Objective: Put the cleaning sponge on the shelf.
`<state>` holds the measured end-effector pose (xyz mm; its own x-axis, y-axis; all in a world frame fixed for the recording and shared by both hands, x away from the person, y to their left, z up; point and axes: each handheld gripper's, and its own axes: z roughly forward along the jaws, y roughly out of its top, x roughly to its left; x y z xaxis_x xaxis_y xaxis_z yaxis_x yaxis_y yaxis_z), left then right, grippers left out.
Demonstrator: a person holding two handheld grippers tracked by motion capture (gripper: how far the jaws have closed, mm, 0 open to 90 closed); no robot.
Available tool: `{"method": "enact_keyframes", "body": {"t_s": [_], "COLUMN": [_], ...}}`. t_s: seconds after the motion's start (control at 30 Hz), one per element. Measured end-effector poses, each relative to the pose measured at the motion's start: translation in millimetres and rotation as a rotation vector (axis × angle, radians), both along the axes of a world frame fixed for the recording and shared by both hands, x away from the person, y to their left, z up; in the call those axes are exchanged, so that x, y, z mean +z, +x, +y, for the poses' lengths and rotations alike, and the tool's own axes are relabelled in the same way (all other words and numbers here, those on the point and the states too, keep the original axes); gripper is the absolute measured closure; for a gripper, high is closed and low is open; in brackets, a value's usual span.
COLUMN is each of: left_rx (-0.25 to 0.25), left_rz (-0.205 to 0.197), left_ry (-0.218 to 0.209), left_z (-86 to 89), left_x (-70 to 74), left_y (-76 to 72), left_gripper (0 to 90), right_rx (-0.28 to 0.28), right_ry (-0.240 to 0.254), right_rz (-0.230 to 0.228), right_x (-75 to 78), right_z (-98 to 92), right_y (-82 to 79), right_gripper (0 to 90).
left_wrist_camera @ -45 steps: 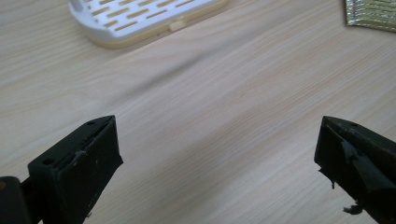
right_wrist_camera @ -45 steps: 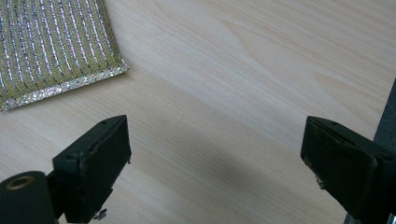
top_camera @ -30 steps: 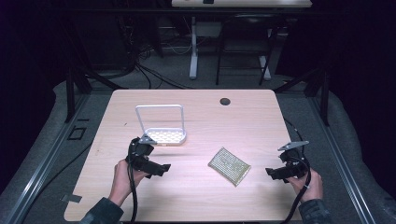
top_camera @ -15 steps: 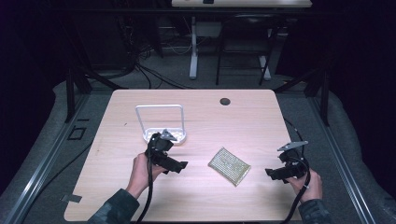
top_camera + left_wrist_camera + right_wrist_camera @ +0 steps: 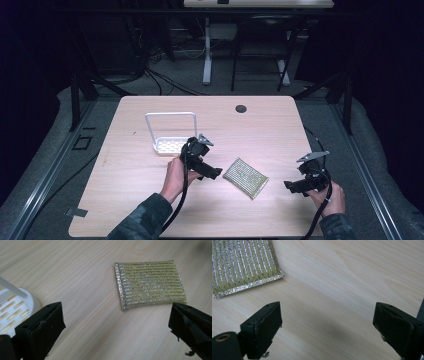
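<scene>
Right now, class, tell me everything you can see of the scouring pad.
The scouring pad is a flat rectangle of yellow-green fabric ribbed with glittering silver threads, with a stitched silver hem at its end. It lies flat and askew on the wooden table, between the two grippers, touching nothing else.

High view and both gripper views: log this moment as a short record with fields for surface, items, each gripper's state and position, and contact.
surface: light wooden table
item 1: gold and silver scouring pad, flat on the table between the two grippers
item 2: white slotted rack with a tall loop handle, standing left of the pad
left gripper: jaws wide open, aimed at the pad, close to its left edge
right gripper: jaws wide open, farther off to the pad's right
contact: neither gripper touches the pad
held: nothing
</scene>
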<state>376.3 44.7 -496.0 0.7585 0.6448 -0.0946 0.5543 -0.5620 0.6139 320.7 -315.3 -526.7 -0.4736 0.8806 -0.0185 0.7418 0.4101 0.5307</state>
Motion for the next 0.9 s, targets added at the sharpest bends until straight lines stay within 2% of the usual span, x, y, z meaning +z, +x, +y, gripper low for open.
{"method": "enact_keyframes", "body": {"t_s": [0.27, 0.3, 0.4, 0.6, 0.73, 0.9], "left_rx": [-0.009, -0.009, -0.022, -0.031, -0.044, -0.054], "left_rz": [0.033, 0.033, 0.045, 0.068, 0.091, 0.109], "left_ry": [0.021, 0.021, 0.038, 0.042, 0.064, 0.091], "left_z": [-26.7, -26.7, -43.2, -62.5, -81.0, -90.7], "left_x": [-14.8, -14.8, -24.4, -36.9, -45.0, -53.6], "left_y": [10.9, 10.9, 13.5, 15.2, 17.3, 19.0], "left_gripper": [0.0, 0.0, 0.0, 0.2, 5.4, 10.9], "right_rx": [-0.004, -0.004, -0.006, -0.001, -0.004, -0.001], "right_ry": [0.014, 0.014, 0.014, 0.014, 0.014, 0.024], "right_rz": [-0.009, -0.009, -0.015, -0.012, -0.011, -0.014], "right_x": [1.9, 1.9, 2.3, 2.5, 2.1, 2.7], "right_z": [-0.7, -0.7, -0.6, -1.2, -0.6, -1.6], "right_y": [-0.1, -0.1, -0.8, -0.9, -0.8, -1.0], "right_gripper": [8.0, 8.0, 8.0, 8.1, 8.2, 8.2]}}
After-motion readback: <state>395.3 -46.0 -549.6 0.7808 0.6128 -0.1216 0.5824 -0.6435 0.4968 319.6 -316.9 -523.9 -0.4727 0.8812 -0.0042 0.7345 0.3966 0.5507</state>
